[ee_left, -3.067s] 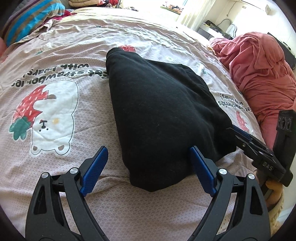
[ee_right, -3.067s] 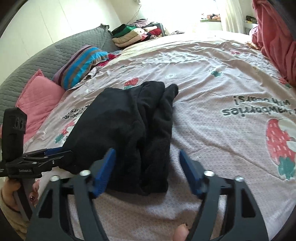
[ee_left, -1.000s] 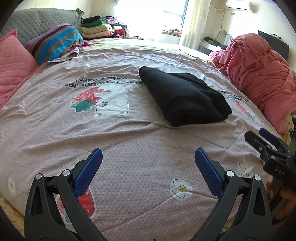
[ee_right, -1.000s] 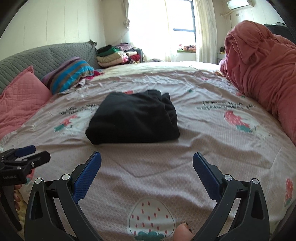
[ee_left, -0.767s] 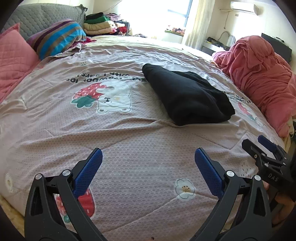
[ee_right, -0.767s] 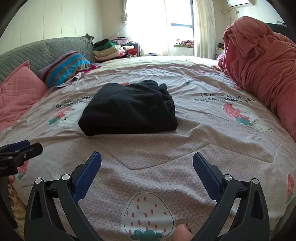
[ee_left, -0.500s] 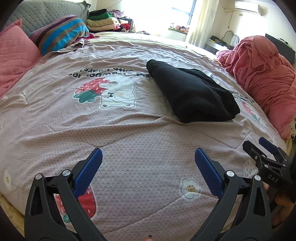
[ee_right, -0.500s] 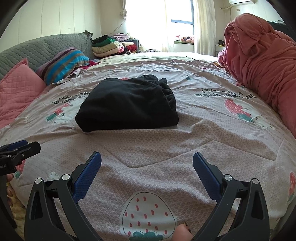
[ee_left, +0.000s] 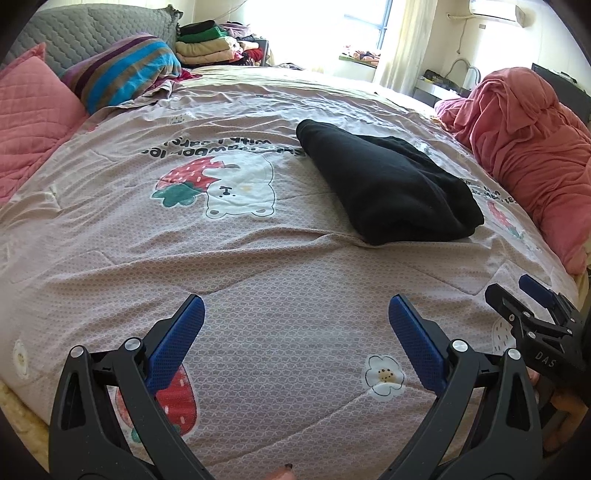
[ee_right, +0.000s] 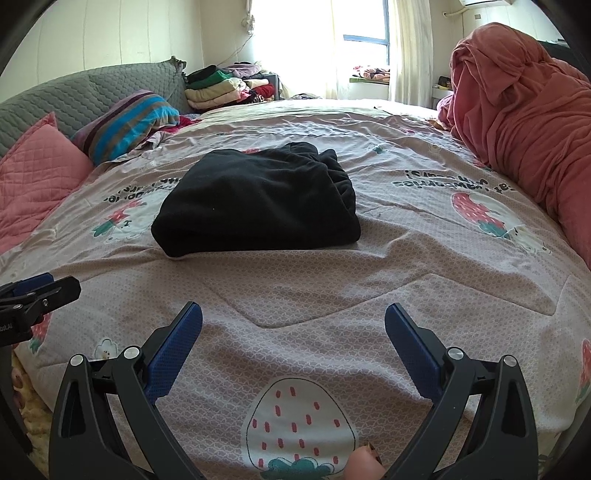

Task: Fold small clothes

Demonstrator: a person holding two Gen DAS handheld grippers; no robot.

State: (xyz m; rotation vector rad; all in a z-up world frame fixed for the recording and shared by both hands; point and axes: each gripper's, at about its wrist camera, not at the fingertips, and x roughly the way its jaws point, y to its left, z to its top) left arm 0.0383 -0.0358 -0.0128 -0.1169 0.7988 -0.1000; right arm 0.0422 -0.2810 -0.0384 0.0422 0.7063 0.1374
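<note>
The folded black garment (ee_right: pixel 258 199) is seen lying mid-bed on the pink printed bedspread (ee_right: pixel 369 280), well apart from both tools. The left gripper (ee_left: pixel 295 332) and right gripper (ee_right: pixel 293 332) are held wide open, nothing gripped

**Bedroom bits around the bed**

Pinkish bedspread (ee_left: pixel 258 266) w/ strawberry-and-bear print (ee_left: pixel 218 184) and upside-down lettering. Striped pillow (ee_right: pixel 129 122) at far left, just beside a pink quilted cushion (ee_right: pixel 33 173); grey quilted headboard (ee_right: pixel 92 92) behind both. Stack of folded clothes (ee_right: pixel 221 88) in the corner near the bright window (ee_right: pixel 365 22). Big salmon-red blanket heap (ee_right: pixel 524 110) along the right edge. AC unit (ee_left: pixel 495 11) up top right.
</note>
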